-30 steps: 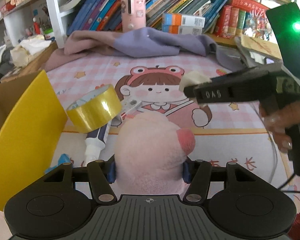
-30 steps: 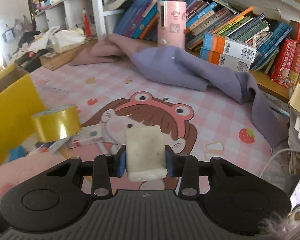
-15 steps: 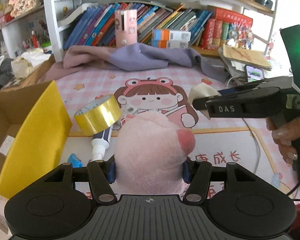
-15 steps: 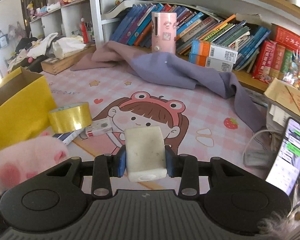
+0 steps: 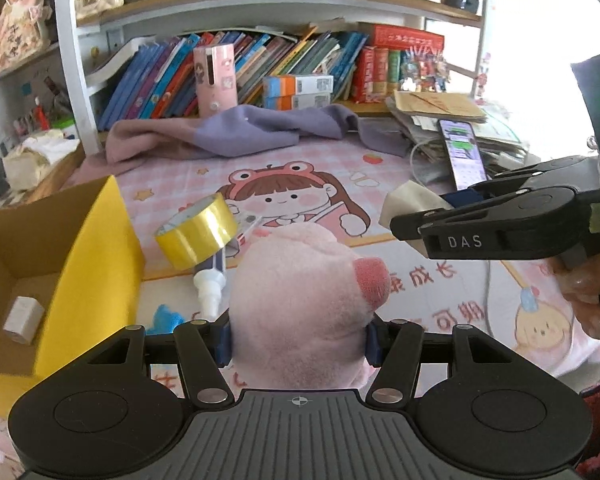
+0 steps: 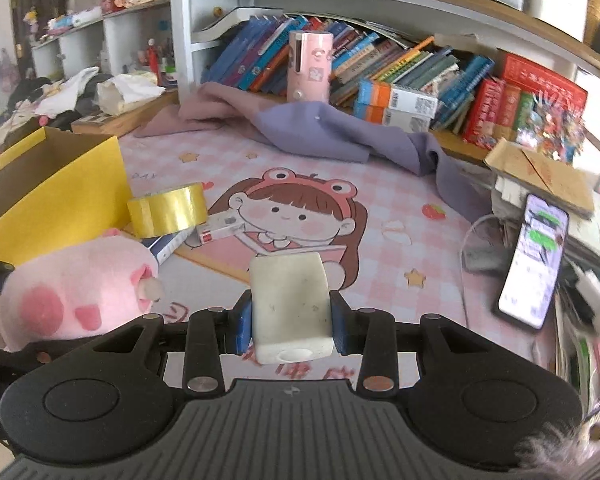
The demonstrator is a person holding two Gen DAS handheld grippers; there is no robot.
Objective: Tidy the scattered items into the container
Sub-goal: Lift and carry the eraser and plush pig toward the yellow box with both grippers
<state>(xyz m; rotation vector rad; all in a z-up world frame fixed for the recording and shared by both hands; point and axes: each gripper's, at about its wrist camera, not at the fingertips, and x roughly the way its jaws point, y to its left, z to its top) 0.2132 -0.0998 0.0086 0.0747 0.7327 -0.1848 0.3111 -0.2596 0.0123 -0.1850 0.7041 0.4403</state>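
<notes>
My left gripper [image 5: 299,340] is shut on a pink plush toy [image 5: 304,304], held above the pink mat; the toy also shows in the right wrist view [image 6: 76,288]. My right gripper [image 6: 291,324] is shut on a white block [image 6: 290,304], which also shows at its tip in the left wrist view [image 5: 410,204]. The yellow cardboard box [image 5: 96,264] stands open at the left with a small white item [image 5: 22,318] inside. A yellow tape roll [image 5: 196,236] and a white tube [image 5: 212,280] lie on the mat beside the box.
A purple cloth [image 5: 240,136] lies at the back below the bookshelf [image 5: 260,68]. A phone [image 6: 534,268] and paper stacks [image 6: 540,172] sit at the right. A small red-and-white box [image 6: 220,228] lies by the tape roll [image 6: 166,210].
Both grippers have risen and pulled back from the mat with their items. The box's inside has come into view at the left.
</notes>
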